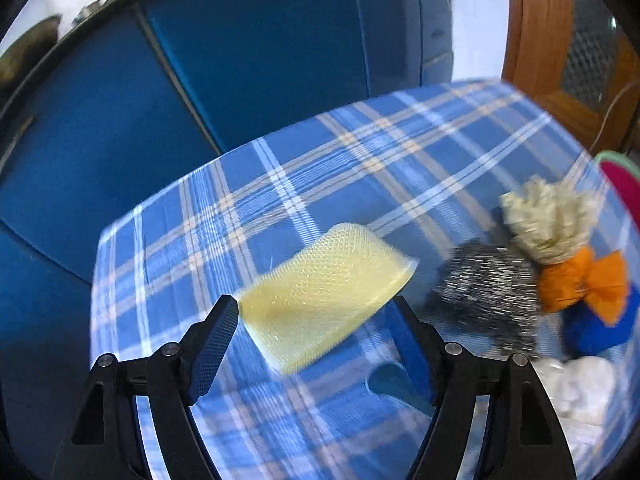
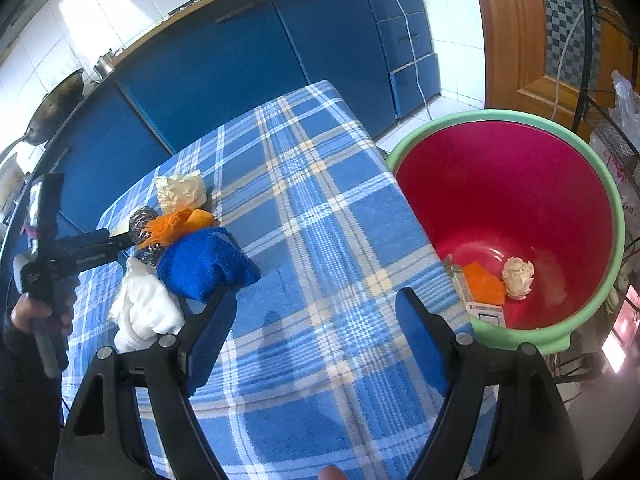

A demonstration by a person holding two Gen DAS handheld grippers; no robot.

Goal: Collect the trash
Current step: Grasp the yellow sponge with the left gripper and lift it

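Checked tablecloth (image 1: 280,184) carries a yellow sponge (image 1: 324,296) at lower centre, framed by the spread left gripper (image 1: 316,320) for pickup (right gripper (image 2: 316,304) likewise spread, empty), red bin (image 2: 508,216) waiting right.

A: The left wrist view sits low and close over the worktop (image 1: 304,168), facing the blue cabinets (image 1: 240,40).

B: The right wrist view rides higher and farther back. Both share the worktop (image 2: 312,184), cabinets (image 2: 224,52) and bucket (image 2: 560,344).
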